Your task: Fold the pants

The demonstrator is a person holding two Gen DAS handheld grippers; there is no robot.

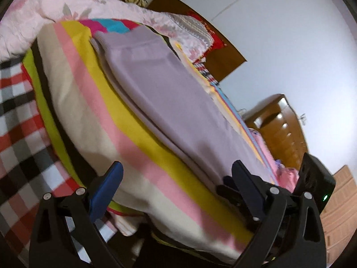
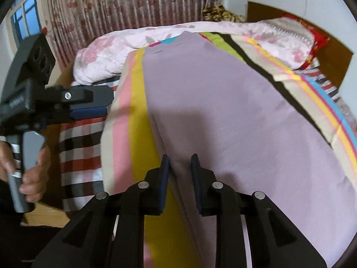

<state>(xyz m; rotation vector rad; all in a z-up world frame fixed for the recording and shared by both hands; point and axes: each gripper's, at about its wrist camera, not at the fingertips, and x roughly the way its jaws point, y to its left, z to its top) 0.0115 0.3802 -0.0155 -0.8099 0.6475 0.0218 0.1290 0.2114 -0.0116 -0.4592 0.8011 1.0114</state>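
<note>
The lilac pants [image 2: 223,111] lie flat and long on a striped sheet [image 2: 136,102] on the bed. Stacked fabric layers show along their edge in the left wrist view, pants [image 1: 156,89]. My right gripper [image 2: 180,167] sits at the near left edge of the pants, jaws narrow, with lilac cloth filling the gap between the pads. My left gripper [image 1: 177,164] hovers wide open over the sheet's pink and yellow stripes, nothing between its fingers. The right wrist view shows the left gripper [image 2: 107,102] beside the bed, held by a hand [image 2: 33,178].
A pink floral quilt [image 2: 107,53] is bunched at the far end of the bed. A checked blanket [image 2: 80,147] hangs off the left side. A wooden headboard [image 2: 334,53], a wooden dresser [image 1: 283,125] and a curtain [image 2: 133,4] surround the bed.
</note>
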